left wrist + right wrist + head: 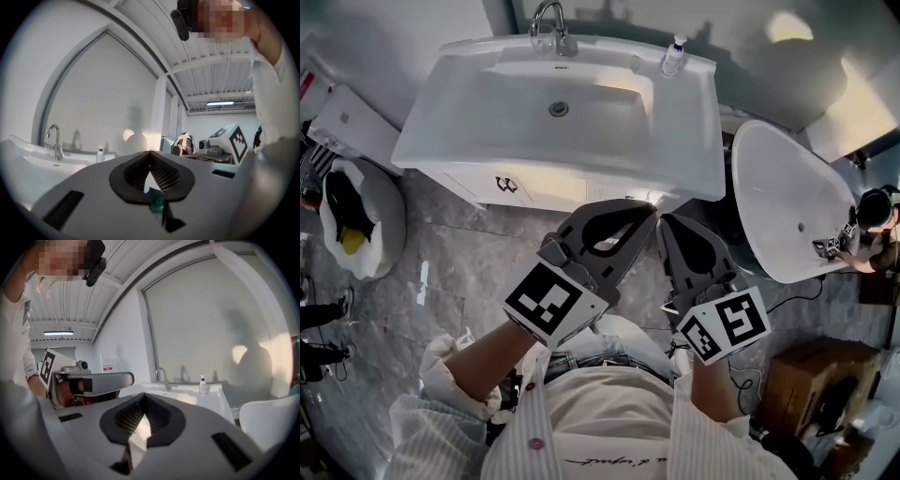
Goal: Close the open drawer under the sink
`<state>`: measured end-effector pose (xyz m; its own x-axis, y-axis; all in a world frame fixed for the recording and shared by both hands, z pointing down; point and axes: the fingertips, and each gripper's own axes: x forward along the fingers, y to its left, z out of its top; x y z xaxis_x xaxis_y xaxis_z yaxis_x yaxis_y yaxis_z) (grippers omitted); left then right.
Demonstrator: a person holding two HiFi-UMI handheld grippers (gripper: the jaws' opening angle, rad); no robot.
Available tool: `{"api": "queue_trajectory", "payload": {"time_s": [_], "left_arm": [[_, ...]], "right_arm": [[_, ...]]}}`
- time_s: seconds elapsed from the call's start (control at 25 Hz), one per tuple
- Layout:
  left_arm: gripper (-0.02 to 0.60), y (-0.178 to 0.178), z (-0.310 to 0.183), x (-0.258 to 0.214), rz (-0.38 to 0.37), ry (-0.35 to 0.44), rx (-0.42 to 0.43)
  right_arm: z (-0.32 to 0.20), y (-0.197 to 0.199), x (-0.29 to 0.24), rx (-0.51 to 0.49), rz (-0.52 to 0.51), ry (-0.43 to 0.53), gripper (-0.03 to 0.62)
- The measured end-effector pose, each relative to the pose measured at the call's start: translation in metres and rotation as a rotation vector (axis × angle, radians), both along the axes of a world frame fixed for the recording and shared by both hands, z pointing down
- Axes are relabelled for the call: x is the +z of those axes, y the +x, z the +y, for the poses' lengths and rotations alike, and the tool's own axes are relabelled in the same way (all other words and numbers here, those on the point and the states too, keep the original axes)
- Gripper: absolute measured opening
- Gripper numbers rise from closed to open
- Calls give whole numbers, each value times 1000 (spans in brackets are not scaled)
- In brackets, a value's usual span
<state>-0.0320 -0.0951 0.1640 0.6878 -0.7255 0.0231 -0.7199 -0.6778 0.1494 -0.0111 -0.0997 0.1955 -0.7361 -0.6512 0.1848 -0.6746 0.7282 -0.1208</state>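
Fingers (136, 174) of the left gripper (642, 217) were closed tip to tip, with nothing clamped. Only a small open loop was left behind the tips. A teal fleck showed through it, too small to identify. The right gripper (672, 225) was the same, its tips met and empty. Both were held side by side in front of the sink (487, 141), their tips near the right part of its front edge. Both gripper views looked upward over the sink top, not at the cabinet face.

Task status: the drawer (544, 192) sat directly under the sink's front edge, a white front with a dark handle (507, 185) toward its left end. From above, the overhanging rim hid how far it stood out, so open or shut could not be told. No contact between either gripper and the drawer front was visible. Judged as: the push was either not started or not confirmable here, and seating the front flush remains to be checked.

Containers:
- Sink basin: empty, with a bare drain (559, 109) at centre. The faucet (551, 26) stood at the back edge and a small bottle (673, 56) at the back right corner.
- White bag (380, 202) on the floor left of the cabinet: dark and yellow items inside, not identifiable.
- Cardboard box (811, 370) on the floor at right: contents unclear.
- Drawer interior: not visible
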Motion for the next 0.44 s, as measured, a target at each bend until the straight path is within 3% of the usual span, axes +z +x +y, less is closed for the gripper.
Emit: {"api": "queue_trajectory", "payload": {"time_s": [0.24, 0.44], "left_arm": [[15, 2, 2, 0, -25, -9, 45], [15, 0, -3, -3, -52, 37, 64]], "right_arm": [[3, -3, 2, -9, 11, -6, 8], [0, -5, 5, -11, 23, -2, 9]]}}
